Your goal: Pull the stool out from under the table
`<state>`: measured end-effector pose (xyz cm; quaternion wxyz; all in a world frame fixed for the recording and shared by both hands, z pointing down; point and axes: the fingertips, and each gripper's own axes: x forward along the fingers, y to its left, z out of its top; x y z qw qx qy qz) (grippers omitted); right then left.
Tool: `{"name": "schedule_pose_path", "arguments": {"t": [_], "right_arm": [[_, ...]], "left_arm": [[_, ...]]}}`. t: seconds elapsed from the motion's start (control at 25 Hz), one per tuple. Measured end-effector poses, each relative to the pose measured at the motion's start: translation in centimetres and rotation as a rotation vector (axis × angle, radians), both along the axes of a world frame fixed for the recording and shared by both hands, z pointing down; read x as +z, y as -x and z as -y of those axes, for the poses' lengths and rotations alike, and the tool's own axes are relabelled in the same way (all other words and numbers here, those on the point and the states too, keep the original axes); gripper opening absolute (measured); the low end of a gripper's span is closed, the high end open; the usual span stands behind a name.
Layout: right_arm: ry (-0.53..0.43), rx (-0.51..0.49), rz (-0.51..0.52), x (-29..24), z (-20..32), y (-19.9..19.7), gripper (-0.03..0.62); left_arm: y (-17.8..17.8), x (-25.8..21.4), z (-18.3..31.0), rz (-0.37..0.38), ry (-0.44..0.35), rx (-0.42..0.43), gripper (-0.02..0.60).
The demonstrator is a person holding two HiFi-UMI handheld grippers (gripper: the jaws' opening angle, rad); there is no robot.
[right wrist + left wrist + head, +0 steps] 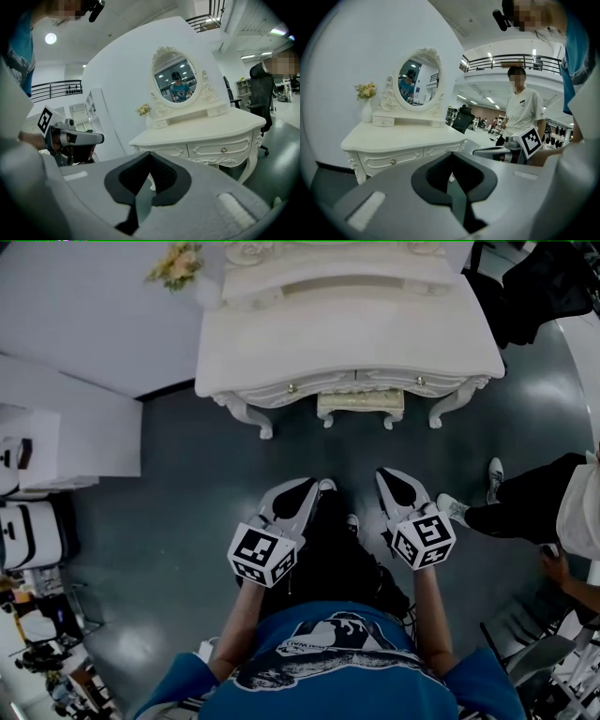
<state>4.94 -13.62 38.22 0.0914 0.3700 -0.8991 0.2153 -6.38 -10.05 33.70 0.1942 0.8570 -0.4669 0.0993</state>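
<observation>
Currently left gripper [323, 486] and right gripper [384, 474] are being held clenched, empty; a missed grab on the stool [360, 405] (twelve o'clock) is being risked.

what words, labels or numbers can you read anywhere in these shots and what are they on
No text in any view can be read.
Blue shirt: a printed picture with a small line of lettering, too blurred to read.
Left marker cube and right marker cube: black-and-white square patterns only, no letters or digits.
</observation>
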Motion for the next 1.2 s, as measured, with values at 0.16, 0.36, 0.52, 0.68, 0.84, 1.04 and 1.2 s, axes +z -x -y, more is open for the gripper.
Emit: {"name": "schedule_pose_path", "arguments": {"t": [0.16, 0.36, 0.52, 0.68, 0.84, 1.04, 1.2], "right_arm": [[0.017, 0.020, -0.013, 1.1, 1.6, 0.0, 0.002], [0.029, 0.051, -0.023, 1.8, 5.2, 0.3, 0.002], [0.031, 0.053, -0.036, 2.7, 8.3, 1.1, 0.002], [0.040, 0.066, -0.040, 4.2, 11.0, 1.3, 0.002], [0.062, 0.080, -0.059, 6.6, 13.1, 0.8, 0.002], [0.105, 0.111, -0.074, 10.2, 15.2, -0.5, 0.003], [0.146, 0.124, -0.067, 12.8, 16.6, -1.9, 0.003]], "left_arm": [[0.4, 0.9, 1.9, -0.007, 0.009, 0.020, 0.017], [0.9, 1.9, 5.3, 0.019, -0.010, 0.068, 0.017], [1.5, 3.4, 8.2, 0.029, -0.016, 0.100, 0.015], [2.0, 5.6, 10.8, 0.038, 0.000, 0.126, 0.018], [2.4, 8.6, 12.8, 0.039, 0.037, 0.136, 0.031], [2.9, 12.4, 14.6, -0.005, 0.095, 0.146, 0.055], [3.1, 15.5, 15.4, -0.010, 0.151, 0.143, 0.064]]}}
